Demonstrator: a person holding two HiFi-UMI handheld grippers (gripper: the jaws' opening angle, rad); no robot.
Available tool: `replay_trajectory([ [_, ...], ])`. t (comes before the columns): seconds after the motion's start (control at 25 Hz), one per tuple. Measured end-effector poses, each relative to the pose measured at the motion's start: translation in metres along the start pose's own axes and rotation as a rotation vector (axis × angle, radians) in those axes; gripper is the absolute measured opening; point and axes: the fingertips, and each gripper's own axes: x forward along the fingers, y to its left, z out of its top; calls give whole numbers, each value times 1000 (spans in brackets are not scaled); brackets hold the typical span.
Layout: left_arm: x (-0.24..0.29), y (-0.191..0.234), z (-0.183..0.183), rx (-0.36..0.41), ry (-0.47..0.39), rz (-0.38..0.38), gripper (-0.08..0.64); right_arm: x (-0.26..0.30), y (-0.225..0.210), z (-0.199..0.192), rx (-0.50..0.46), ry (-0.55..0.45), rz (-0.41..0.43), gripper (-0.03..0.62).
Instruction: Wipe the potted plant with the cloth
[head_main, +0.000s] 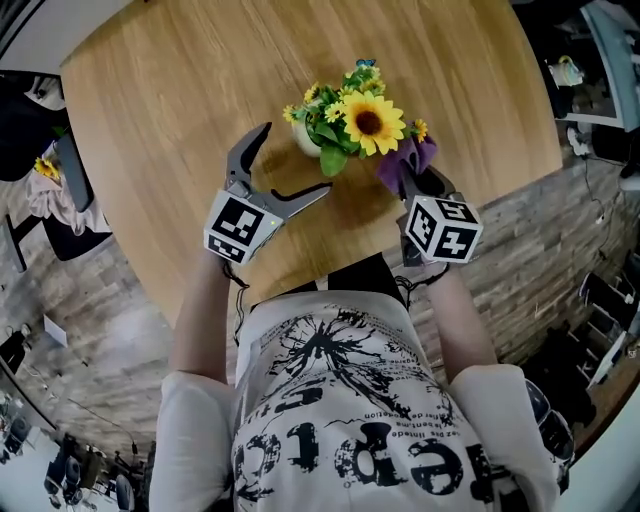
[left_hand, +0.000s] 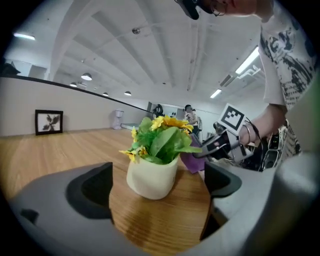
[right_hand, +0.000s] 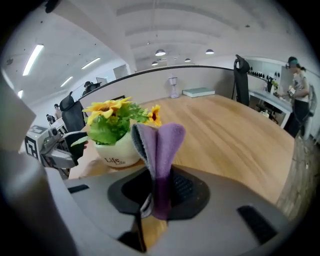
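Potted plant (head_main: 345, 125) beyond left tongs (head_main: 296, 160), untouched

1. Head view: from above the person, looking steeply down onto the table (head_main: 150, 100), with the plant (head_main: 355, 125) close below.
2. Left gripper view: low over the table, nearly level, plant close ahead.
3. Right gripper view: faces the plant closely from the opposite side. All three views share it.

Open table (head_main: 150, 120) beyond and left of potted plant (head_main: 355, 125); left gripper (head_main: 298, 158) and cloth (head_main: 405, 160) crowd its near side.
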Motion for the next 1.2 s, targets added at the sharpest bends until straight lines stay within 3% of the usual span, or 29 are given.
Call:
replay_trajectory([
  [0.64,71,9,-20,216,173,-190,577,31,-23,31,-21,-8,2,75],
  [1.2,87,7,-29,257,222,-190,525,40,-24,28,-38,28,36,75],
])
